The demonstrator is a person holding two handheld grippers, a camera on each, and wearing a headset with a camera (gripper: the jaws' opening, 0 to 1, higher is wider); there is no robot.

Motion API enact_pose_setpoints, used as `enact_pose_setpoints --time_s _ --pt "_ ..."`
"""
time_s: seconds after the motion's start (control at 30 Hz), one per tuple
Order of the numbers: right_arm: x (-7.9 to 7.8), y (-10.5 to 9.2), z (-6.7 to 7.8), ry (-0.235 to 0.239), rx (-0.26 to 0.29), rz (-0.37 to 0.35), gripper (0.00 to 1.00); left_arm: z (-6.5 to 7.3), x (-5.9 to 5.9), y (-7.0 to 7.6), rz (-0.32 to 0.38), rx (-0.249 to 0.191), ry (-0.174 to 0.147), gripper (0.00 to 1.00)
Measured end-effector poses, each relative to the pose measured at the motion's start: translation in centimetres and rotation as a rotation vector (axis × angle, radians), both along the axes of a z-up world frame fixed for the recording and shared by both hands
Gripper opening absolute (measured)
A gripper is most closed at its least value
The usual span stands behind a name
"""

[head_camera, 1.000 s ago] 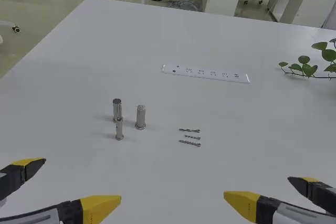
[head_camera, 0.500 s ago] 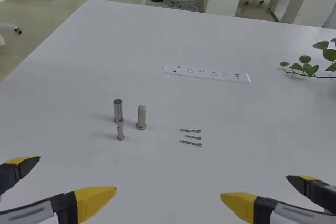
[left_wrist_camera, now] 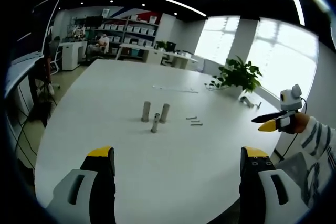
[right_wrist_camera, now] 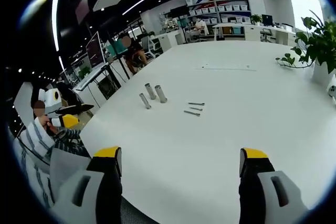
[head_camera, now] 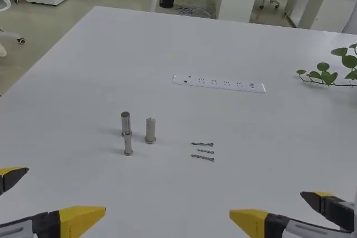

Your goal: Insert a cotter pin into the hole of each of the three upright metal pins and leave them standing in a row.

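Both claws hover at the near edge of the white worktop [head_camera: 167, 43], the left claw [head_camera: 50, 196] spread wide and empty, the right claw [head_camera: 277, 207] just the same; further in, the three metal pins [head_camera: 150, 131] stand upright in a tight cluster, two side by side and one just in front; the three cotter pins [head_camera: 204, 150] lie flat near them on the right-edge side, not touching. Toward the far edge lies a power strip [head_camera: 218, 83]; a leafy plant [head_camera: 329, 71] sits at the right edge.

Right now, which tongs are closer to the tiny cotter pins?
Right. The right tongs sit open nearer the person, slightly right of the cotter pins; the left tongs are farther off to their left, closer to the metal pins.
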State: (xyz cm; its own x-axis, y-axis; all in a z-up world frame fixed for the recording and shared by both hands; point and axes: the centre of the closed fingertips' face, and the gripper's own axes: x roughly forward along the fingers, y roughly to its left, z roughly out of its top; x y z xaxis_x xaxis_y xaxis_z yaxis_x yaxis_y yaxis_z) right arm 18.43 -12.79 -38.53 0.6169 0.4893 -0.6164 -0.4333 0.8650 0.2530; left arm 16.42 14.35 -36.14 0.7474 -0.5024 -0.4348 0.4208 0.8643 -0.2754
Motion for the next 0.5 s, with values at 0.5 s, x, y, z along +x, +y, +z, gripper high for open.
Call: enact_pose_setpoints --time_s 0.5 --pt "-0.22 -0.19 -0.18 0.015 0.005 0.002 0.92 0.01 0.25 -0.17 0.000 0.016 -0.007 0.99"
